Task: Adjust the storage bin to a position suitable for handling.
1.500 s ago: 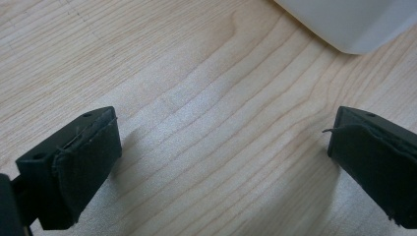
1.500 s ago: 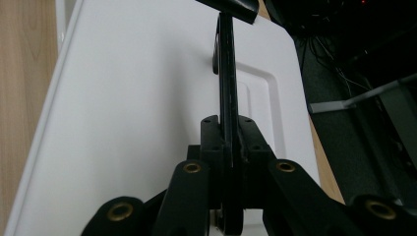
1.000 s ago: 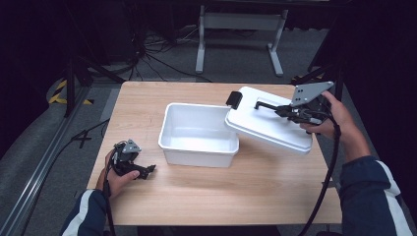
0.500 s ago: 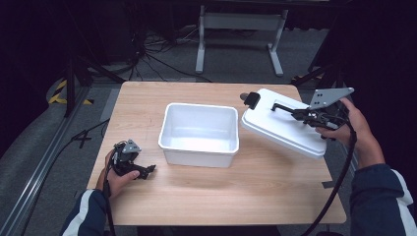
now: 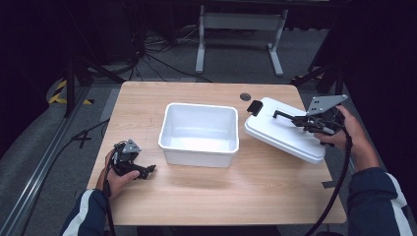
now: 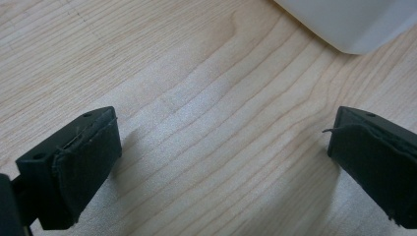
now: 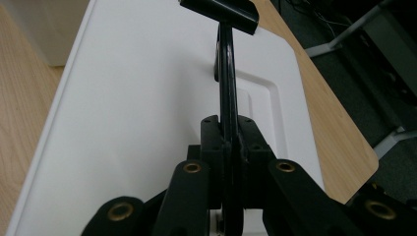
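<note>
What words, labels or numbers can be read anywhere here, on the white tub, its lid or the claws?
None: there is no readable text in these pictures.
The white tub and the lid are plain white, with no print or sticker.
The right claw, shut on the lid's black handle, and the open left claw are bare black.
The yellow and black striped tape on the floor carries no letters.

Tabletop (image 5: 196, 196) is pale wood with visible grain, matt. Bin (image 5: 199, 129) and lid (image 5: 280, 130) look like smooth white plastic, slightly glossy. Lid handle (image 7: 225, 73) is shiny black.
</note>
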A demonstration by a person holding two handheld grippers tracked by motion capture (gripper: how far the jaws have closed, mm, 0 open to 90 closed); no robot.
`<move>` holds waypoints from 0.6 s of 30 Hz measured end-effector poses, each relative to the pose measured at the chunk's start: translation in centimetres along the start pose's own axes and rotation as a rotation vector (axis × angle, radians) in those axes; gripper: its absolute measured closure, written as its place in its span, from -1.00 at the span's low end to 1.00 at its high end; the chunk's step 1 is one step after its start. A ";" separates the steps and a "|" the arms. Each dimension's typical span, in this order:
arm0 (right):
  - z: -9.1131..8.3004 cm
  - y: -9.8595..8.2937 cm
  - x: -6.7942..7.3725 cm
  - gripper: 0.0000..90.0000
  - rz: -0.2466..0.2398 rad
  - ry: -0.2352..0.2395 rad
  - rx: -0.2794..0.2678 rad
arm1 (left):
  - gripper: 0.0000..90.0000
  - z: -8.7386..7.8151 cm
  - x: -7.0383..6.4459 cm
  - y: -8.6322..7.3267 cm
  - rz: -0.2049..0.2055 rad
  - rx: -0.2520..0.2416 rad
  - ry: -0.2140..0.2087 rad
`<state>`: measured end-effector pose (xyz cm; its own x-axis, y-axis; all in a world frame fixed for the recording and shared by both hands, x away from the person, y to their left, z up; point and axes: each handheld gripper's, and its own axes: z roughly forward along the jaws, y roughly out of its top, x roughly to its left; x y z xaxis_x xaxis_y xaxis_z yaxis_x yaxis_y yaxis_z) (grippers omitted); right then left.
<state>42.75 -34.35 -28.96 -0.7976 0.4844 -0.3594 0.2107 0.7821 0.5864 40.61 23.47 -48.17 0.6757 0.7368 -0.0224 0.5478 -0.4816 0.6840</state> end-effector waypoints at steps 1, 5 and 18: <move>0.2 -0.2 0.0 0.88 0.004 0.006 0.003 | -1.00 0.0 0.0 0.0 0.000 0.000 0.000; 1.1 -0.8 0.1 0.88 0.021 0.016 0.009 | -1.00 0.0 0.0 0.0 0.000 0.000 0.000; 3.8 -2.0 0.3 0.88 0.053 0.037 0.042 | -1.00 0.0 0.0 0.0 0.000 0.000 0.000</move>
<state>44.22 -34.24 -33.03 -0.8052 0.5109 -0.3010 0.2758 0.7721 0.5725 40.61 23.47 -48.17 0.6759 0.7367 -0.0220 0.5476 -0.4820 0.6840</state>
